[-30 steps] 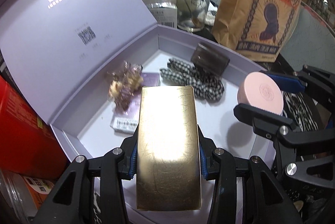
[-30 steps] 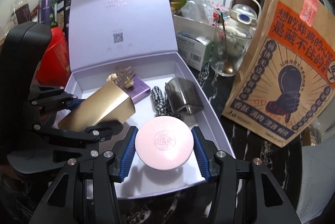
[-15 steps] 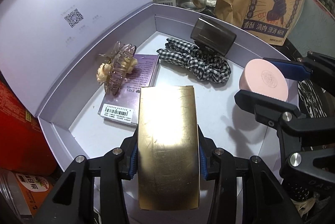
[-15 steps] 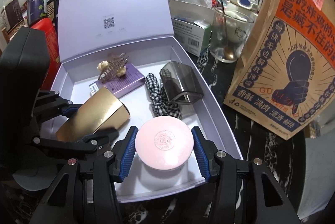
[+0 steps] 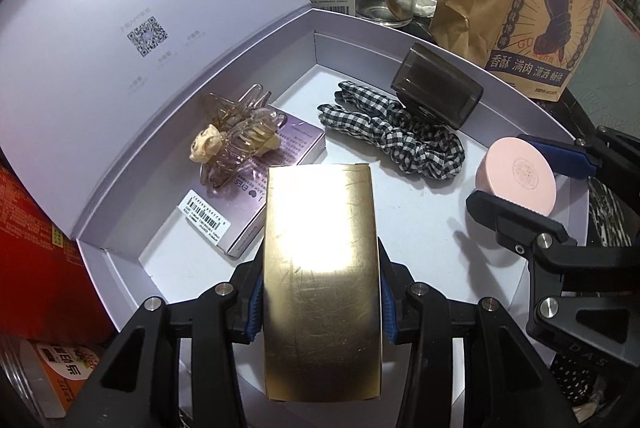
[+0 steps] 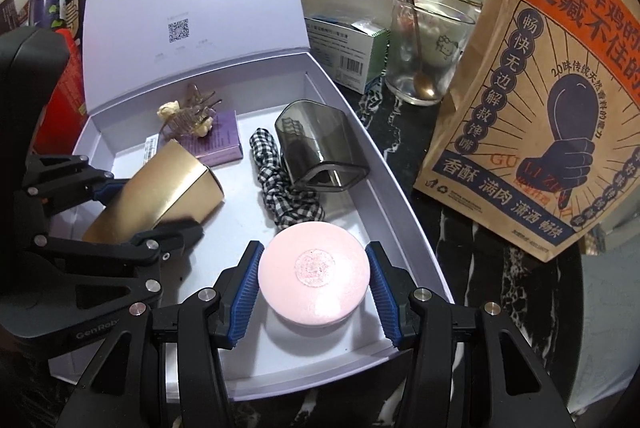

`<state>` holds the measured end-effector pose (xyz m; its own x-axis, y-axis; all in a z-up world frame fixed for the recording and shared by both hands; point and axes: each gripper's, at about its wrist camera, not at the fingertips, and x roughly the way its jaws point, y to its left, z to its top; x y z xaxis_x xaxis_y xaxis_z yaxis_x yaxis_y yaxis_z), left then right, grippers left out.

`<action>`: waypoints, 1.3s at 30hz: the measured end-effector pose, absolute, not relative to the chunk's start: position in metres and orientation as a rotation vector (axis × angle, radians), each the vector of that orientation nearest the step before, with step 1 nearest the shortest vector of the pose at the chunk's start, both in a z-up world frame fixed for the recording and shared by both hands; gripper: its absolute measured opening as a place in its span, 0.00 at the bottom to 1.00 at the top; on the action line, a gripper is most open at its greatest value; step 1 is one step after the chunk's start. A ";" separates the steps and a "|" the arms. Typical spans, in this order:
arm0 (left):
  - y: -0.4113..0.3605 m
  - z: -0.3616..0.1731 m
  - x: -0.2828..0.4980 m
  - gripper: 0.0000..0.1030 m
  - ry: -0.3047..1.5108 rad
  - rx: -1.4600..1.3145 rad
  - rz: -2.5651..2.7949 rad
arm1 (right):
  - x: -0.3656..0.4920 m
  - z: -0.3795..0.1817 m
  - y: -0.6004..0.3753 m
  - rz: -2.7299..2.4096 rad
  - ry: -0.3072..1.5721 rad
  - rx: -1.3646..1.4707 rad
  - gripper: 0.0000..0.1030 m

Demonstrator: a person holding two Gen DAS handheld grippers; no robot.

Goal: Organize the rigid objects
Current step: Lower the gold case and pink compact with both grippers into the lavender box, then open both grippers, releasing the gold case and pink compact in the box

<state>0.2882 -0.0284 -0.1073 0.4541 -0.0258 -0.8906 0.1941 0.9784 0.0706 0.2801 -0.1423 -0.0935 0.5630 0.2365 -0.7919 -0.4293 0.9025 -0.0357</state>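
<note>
Hidden and cut-off parts over the open lilac box

The gold box (image 5: 320, 268) blocks the box floor beneath it and covers a corner of the purple carton (image 5: 256, 196), whose small print is too fine to read. The pink round case (image 6: 314, 274) hides its own underside, so contact with the lilac box (image 6: 400, 212) floor cannot be told. The paper bag (image 6: 532, 100) runs off the frame's right edge; the hair claw (image 5: 236, 144) perhaps rests on the carton.
</note>
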 end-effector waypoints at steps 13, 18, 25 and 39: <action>-0.038 -0.107 0.295 0.43 1.088 0.247 -0.120 | 0.279 -0.096 -0.139 0.385 0.888 -0.247 0.50; -0.038 -0.107 0.293 0.44 1.085 0.249 -0.120 | 0.277 -0.089 -0.143 0.376 0.888 -0.231 0.58; -0.038 -0.104 0.286 0.47 1.083 0.276 -0.110 | 0.275 -0.078 -0.149 0.366 0.868 -0.226 0.61; -0.033 -0.079 0.278 0.72 1.031 0.262 -0.074 | 0.265 -0.054 -0.160 0.370 0.822 -0.204 0.62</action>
<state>0.2780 -0.0327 -0.0791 0.5145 0.0622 -0.8552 0.1830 0.9664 0.1803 0.2649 -0.1597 -0.0544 0.6220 0.2416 -0.7448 -0.3977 0.9169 -0.0348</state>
